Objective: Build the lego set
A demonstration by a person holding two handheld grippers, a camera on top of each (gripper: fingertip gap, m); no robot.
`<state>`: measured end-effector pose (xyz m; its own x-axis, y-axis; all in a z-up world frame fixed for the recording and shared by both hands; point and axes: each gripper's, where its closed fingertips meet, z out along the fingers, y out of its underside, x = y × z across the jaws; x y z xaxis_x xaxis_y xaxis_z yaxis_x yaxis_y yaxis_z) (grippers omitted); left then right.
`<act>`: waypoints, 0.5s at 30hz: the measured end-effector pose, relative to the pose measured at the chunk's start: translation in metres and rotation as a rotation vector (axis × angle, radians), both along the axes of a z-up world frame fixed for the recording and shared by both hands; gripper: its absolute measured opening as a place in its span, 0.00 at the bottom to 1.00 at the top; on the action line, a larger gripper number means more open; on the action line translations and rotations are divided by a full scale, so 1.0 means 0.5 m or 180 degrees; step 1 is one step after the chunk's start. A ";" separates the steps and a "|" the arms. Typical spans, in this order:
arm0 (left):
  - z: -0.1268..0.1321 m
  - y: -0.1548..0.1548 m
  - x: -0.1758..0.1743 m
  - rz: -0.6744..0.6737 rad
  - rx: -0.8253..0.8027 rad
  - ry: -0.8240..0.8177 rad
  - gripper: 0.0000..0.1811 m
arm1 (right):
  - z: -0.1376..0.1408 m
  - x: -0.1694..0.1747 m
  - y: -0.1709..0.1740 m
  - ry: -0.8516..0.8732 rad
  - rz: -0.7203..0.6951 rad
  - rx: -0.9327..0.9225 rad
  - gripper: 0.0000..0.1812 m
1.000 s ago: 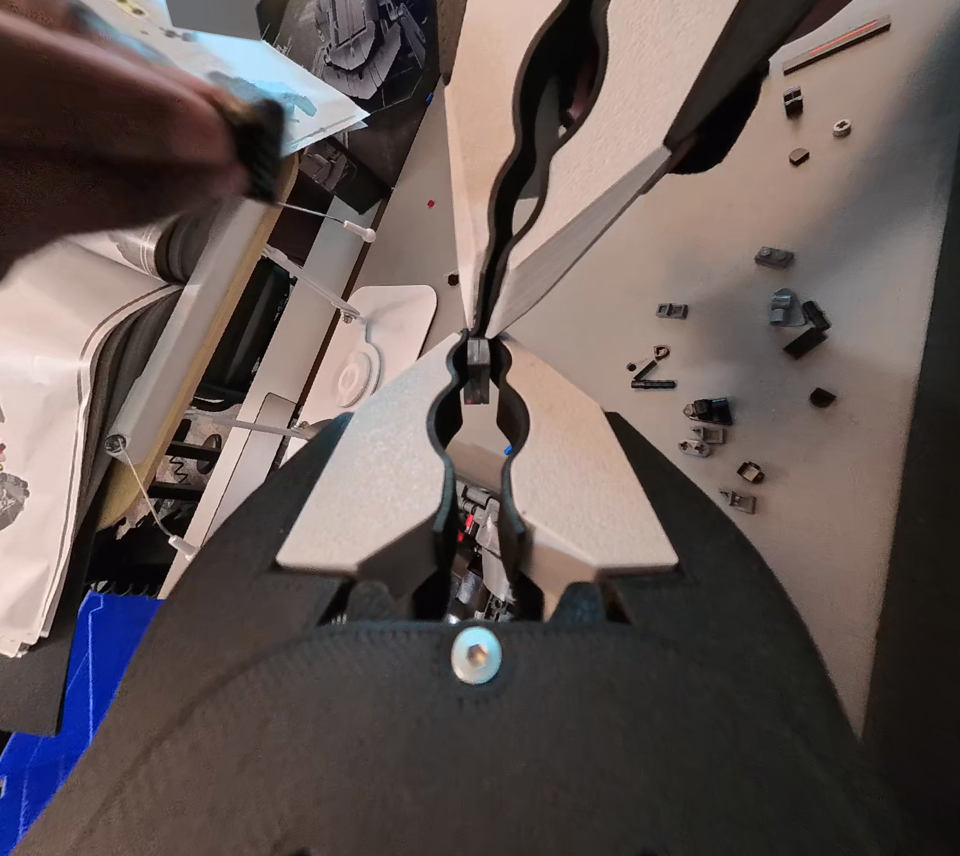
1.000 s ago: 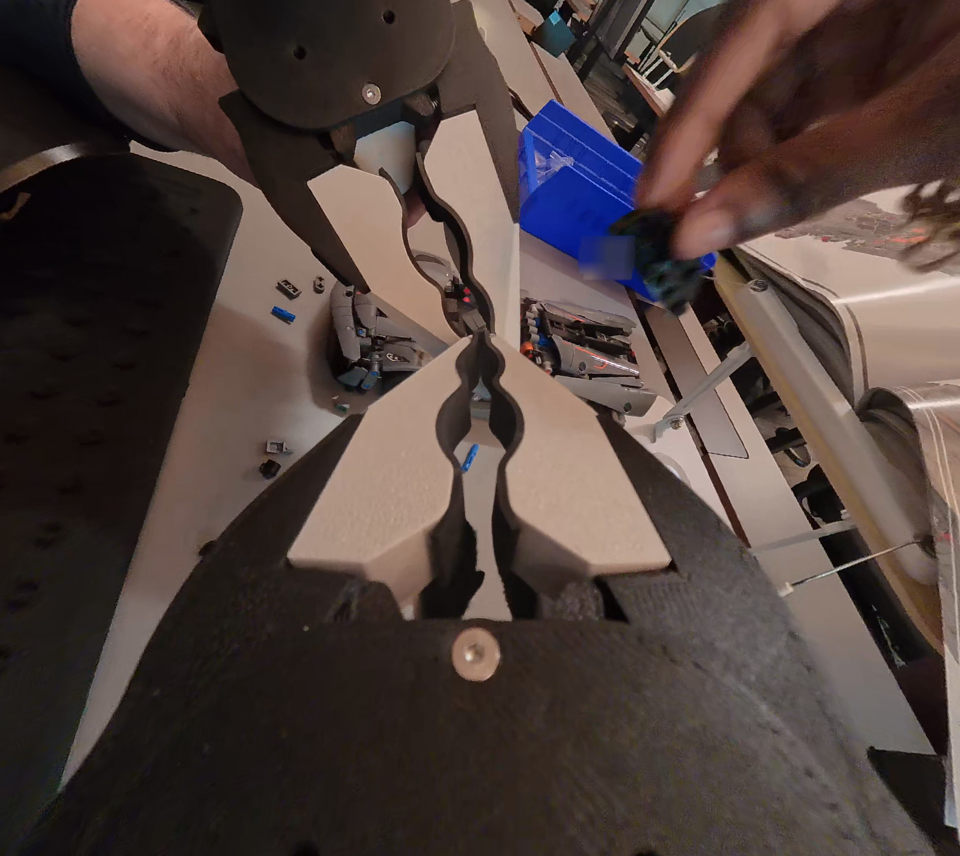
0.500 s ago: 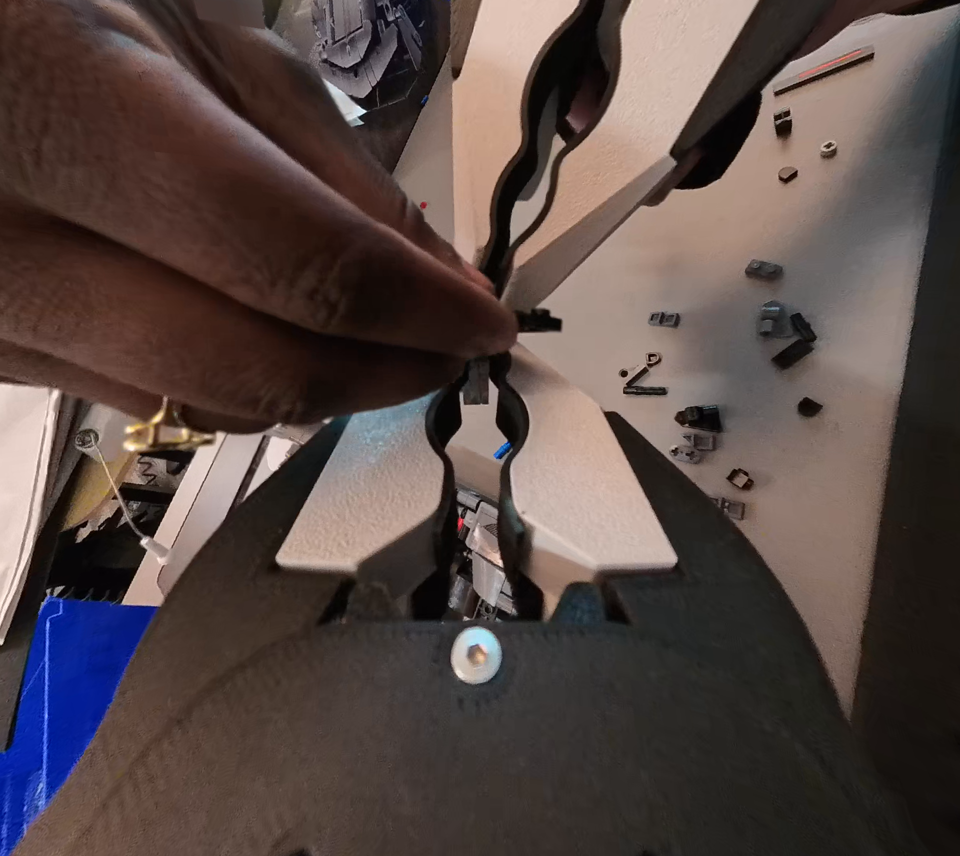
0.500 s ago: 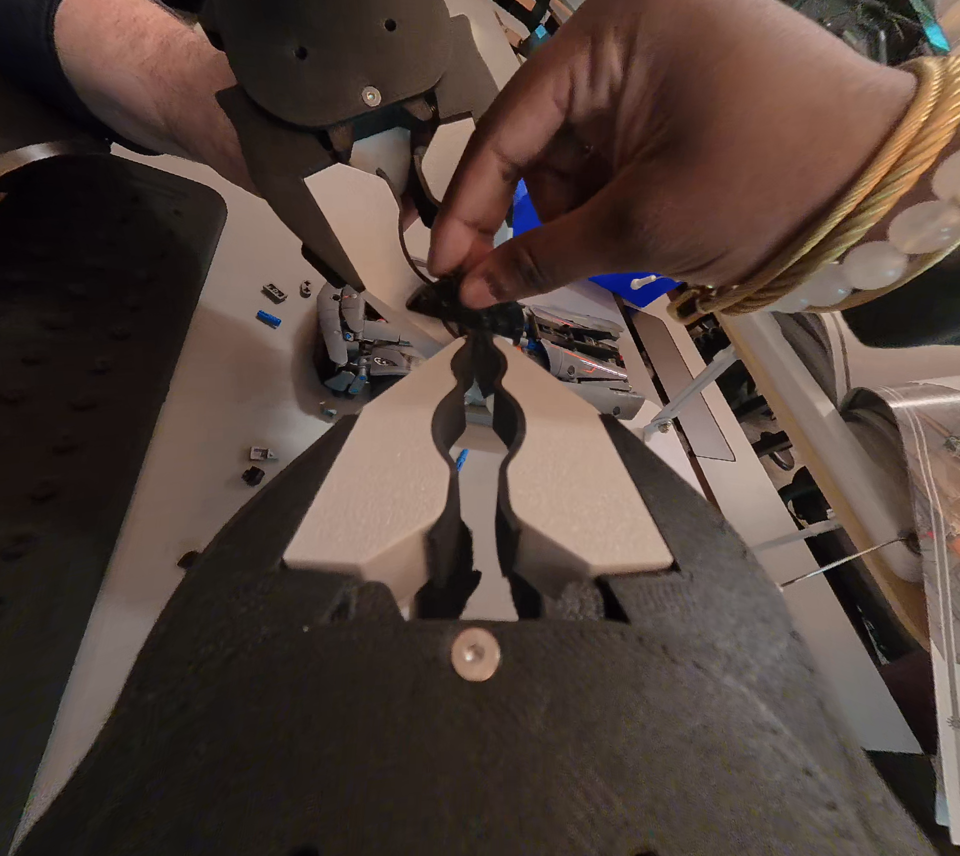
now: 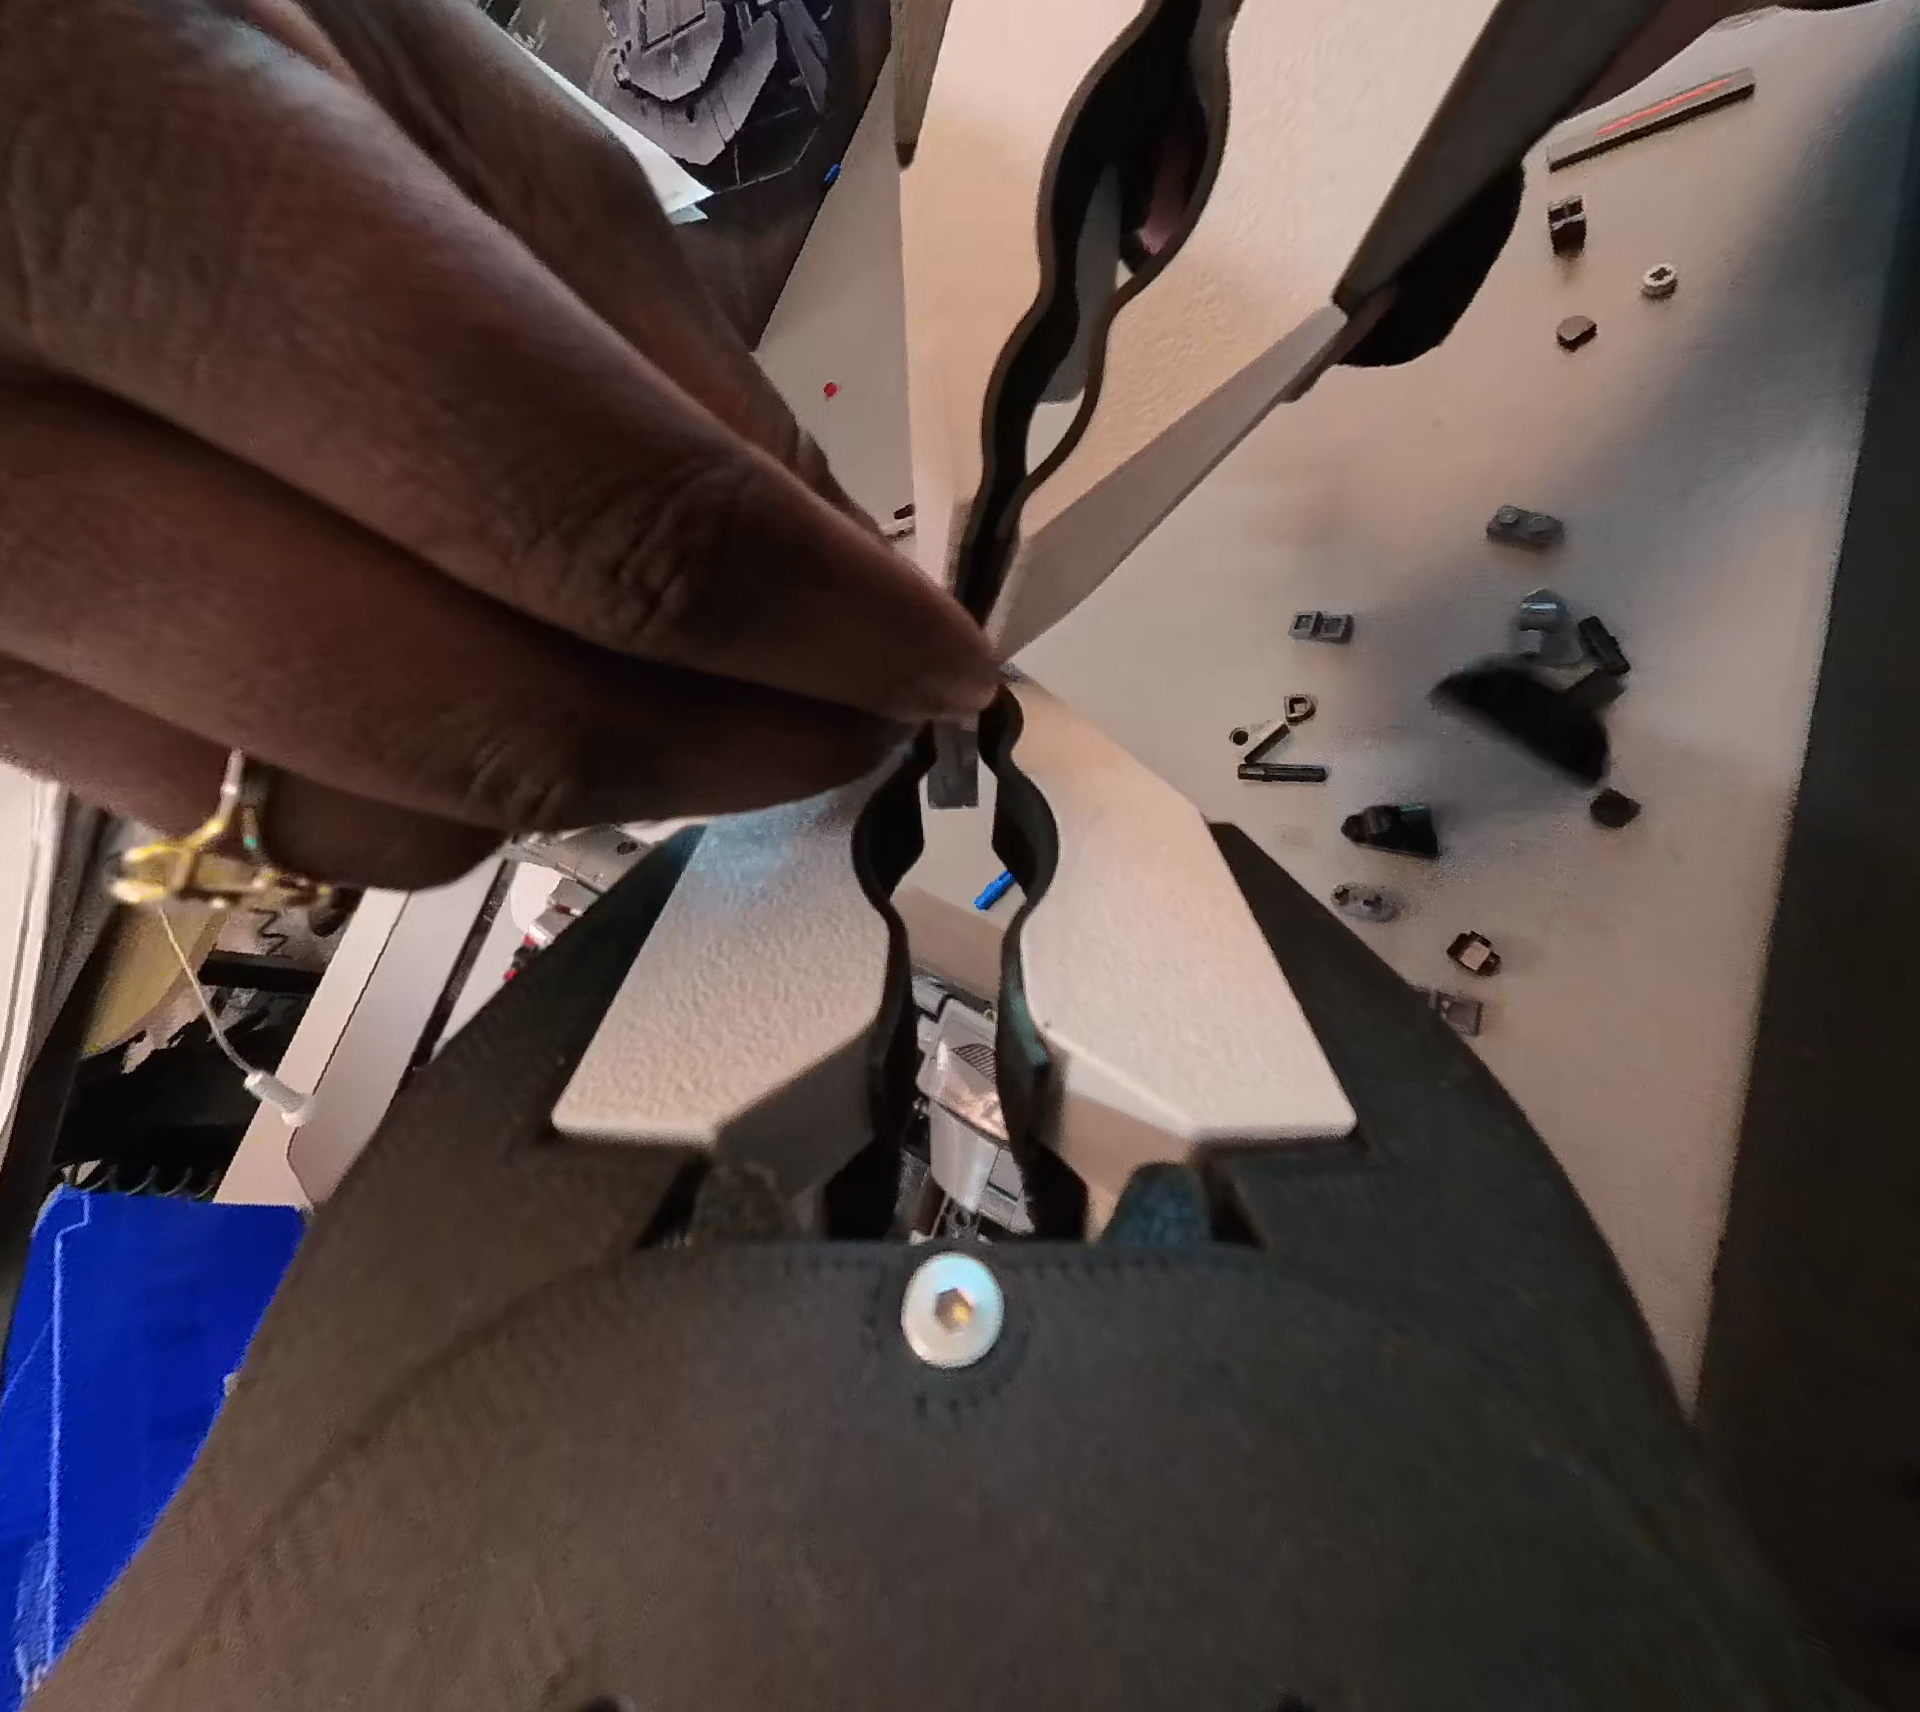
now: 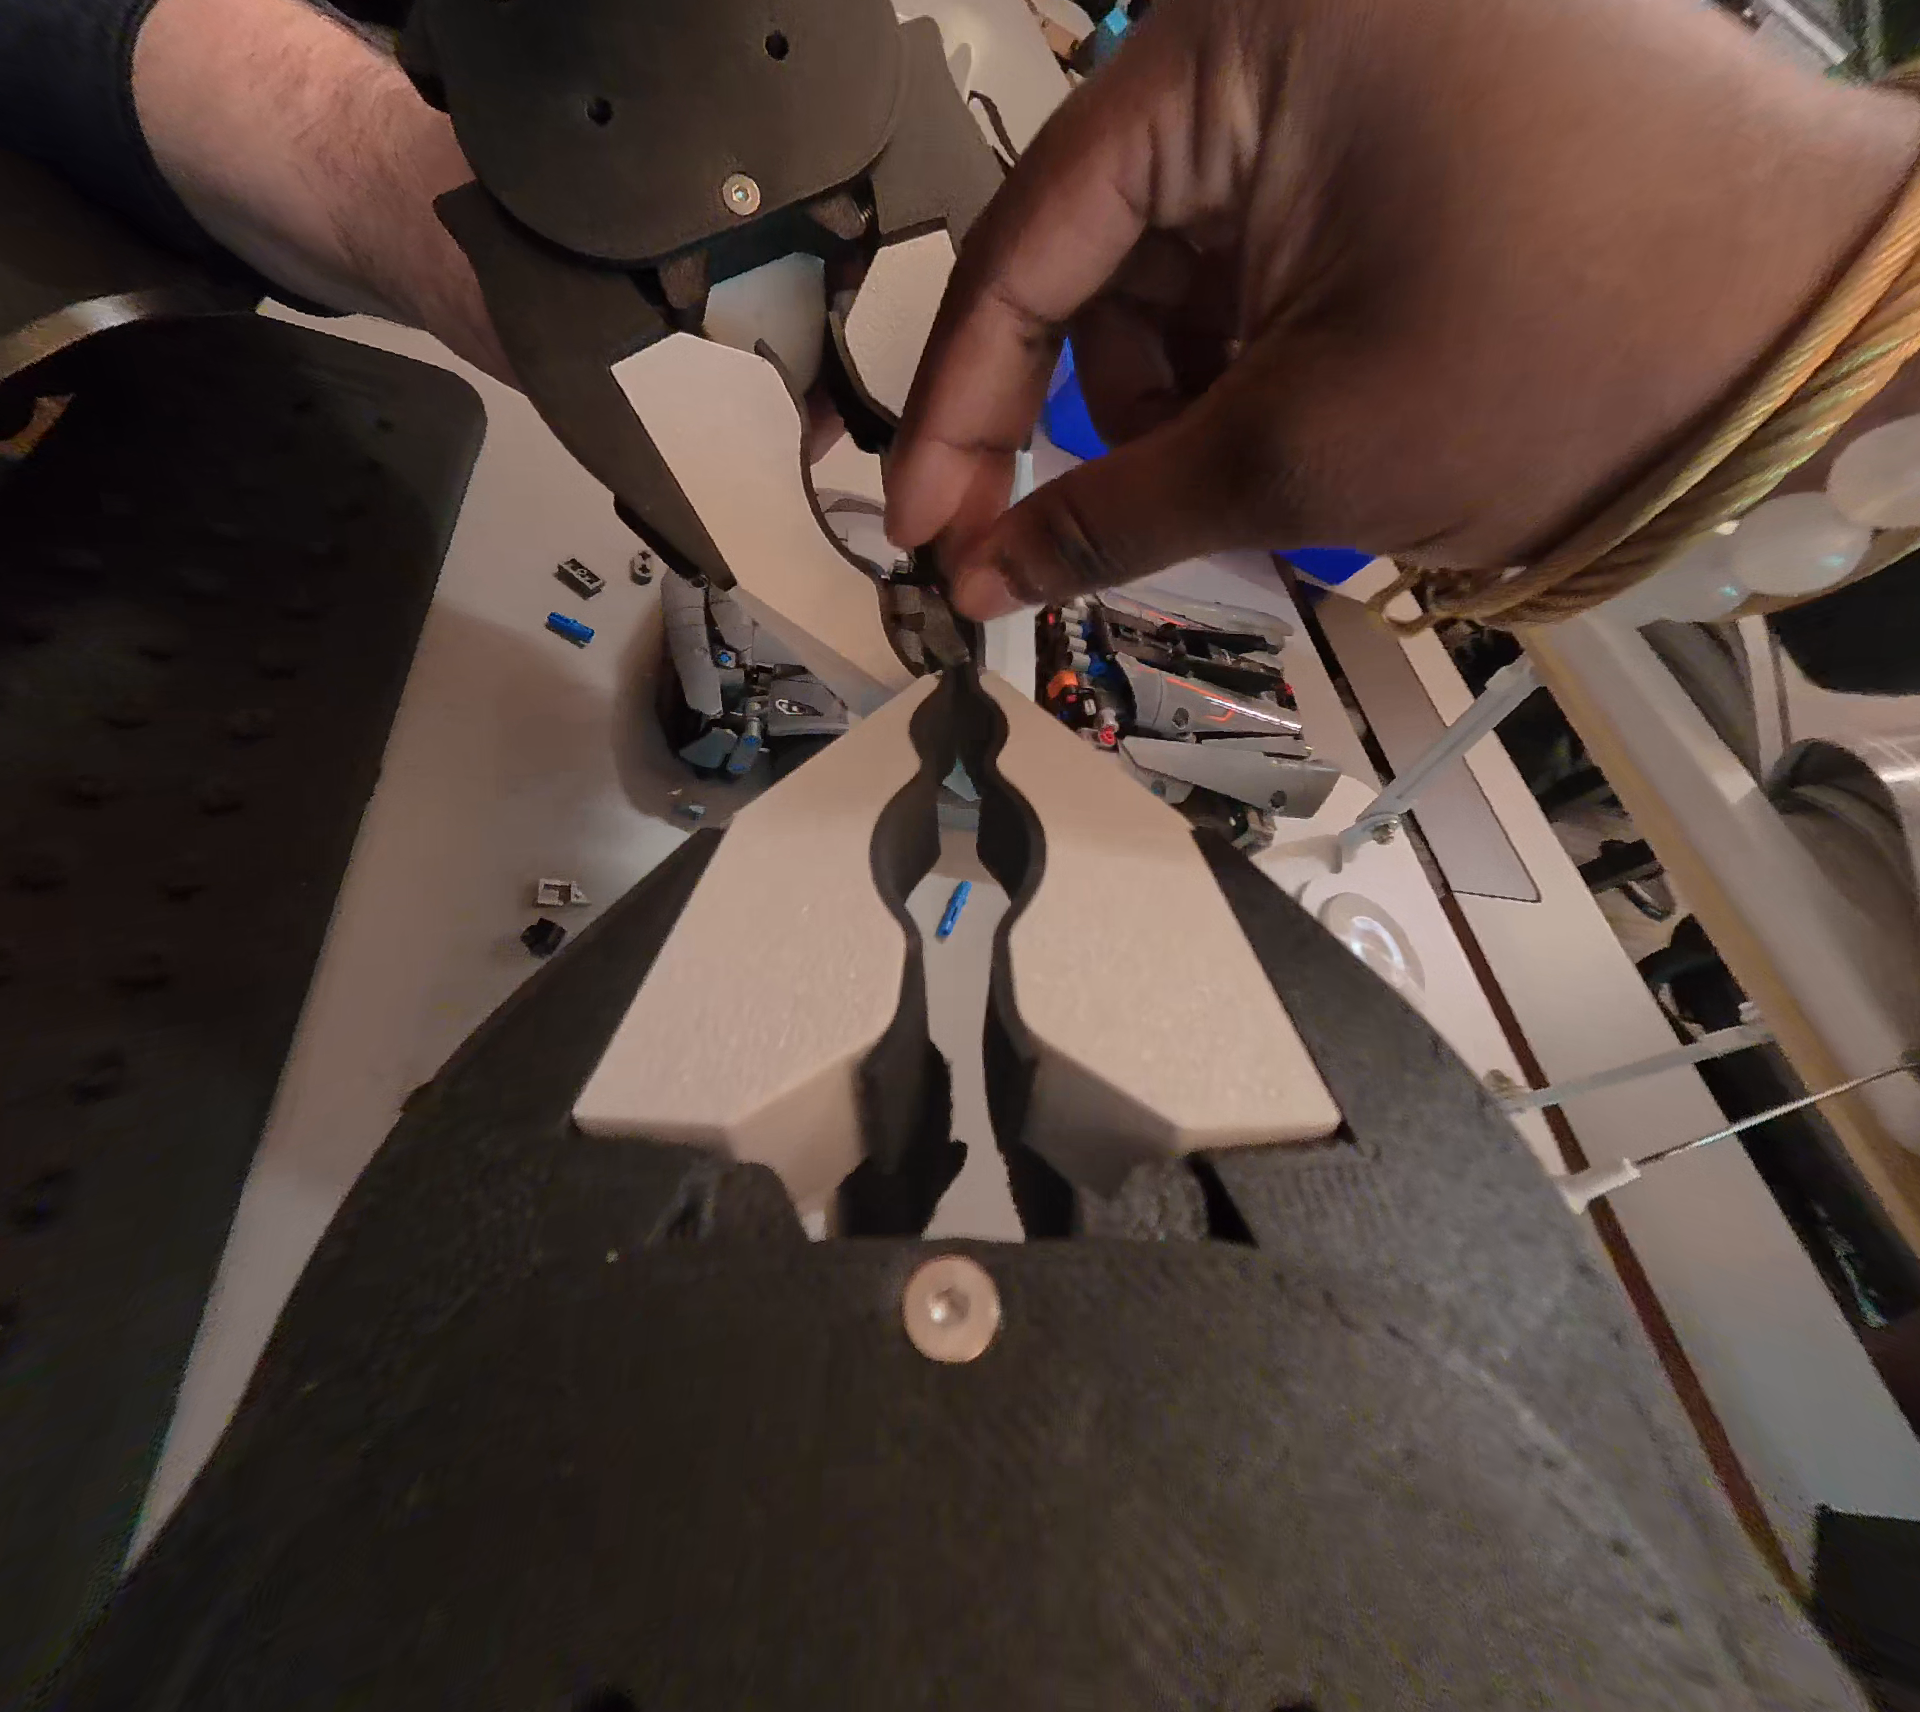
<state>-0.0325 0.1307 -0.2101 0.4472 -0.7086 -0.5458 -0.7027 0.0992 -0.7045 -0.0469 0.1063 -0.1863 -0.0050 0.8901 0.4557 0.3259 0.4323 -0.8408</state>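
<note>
Left gripper (image 5: 961, 727): matt black printed plastic body with a layered, grainy texture, finger faces in rough off-white stipple, one bright metal screw (image 5: 953, 1317). Right gripper (image 6: 961, 691): same finish, black padding between the fingers looks frayed. Table (image 5: 1714, 519): smooth matt light grey. Loose lego pieces (image 5: 1392, 826): glossy black and grey plastic. Bracelets (image 6: 1766, 436): twisted gold-coloured metal and milky white beads.

The fingers (image 6: 790, 945) are pale grey with black wavy inner edges, on a black textured body. The desk (image 6: 499, 727) is off-white. The small peg (image 6: 953, 909) is bright blue, the bin (image 5: 114, 1413) deep blue. The bracelet (image 6: 1714, 457) is gold, beside milky white beads (image 6: 1808, 535). Loose pieces (image 5: 1387, 826) are black and grey.
</note>
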 end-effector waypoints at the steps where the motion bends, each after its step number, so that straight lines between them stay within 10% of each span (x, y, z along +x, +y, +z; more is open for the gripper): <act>1: -0.001 0.001 0.001 -0.0002 0.0000 -0.0007 0.02 | -0.001 0.001 0.001 0.0002 0.0011 -0.0052 0.00; 15: 0.006 0.002 0.000 -0.0009 0.0010 -0.0064 0.02 | 0.012 0.008 0.004 0.0106 0.0074 -0.0294 0.00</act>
<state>-0.0326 0.1317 -0.2072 0.4561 -0.7080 -0.5391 -0.6882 0.1034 -0.7181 -0.0431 0.1083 -0.1804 -0.0124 0.9281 0.3721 0.2877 0.3596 -0.8876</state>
